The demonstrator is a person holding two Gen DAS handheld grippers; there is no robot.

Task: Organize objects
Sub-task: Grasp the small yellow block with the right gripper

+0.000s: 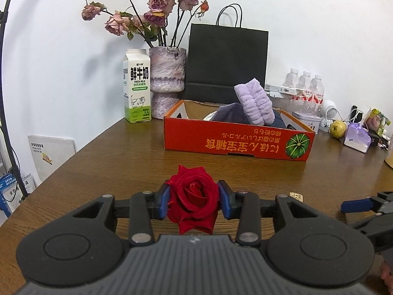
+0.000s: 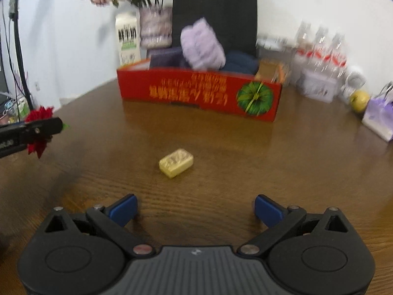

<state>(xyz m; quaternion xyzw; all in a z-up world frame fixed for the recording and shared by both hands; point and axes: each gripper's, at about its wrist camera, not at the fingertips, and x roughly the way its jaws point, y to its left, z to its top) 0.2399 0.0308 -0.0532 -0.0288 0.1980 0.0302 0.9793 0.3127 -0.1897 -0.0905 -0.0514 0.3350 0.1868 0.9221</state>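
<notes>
My left gripper (image 1: 194, 200) is shut on a red rose (image 1: 192, 198), its blue pads pressing the bloom from both sides above the wooden table (image 1: 122, 157). The same rose (image 2: 39, 116) shows at the left edge of the right wrist view, held in the left gripper's fingers (image 2: 44, 126). My right gripper (image 2: 195, 209) is open, low over the table, with nothing between its pads. A small yellow block (image 2: 176, 162) lies on the table ahead of it. A red cardboard box (image 1: 235, 142) farther back holds a lilac fluffy cloth (image 1: 255, 104) and dark fabric.
A milk carton (image 1: 136, 86), a vase of dried roses (image 1: 167, 73) and a black paper bag (image 1: 227, 59) stand behind the box against the wall. Water bottles (image 1: 304, 86), a yellow-green fruit (image 1: 337, 129) and a lilac pouch (image 1: 356, 139) crowd the back right. The right gripper's finger (image 1: 356, 205) shows at right.
</notes>
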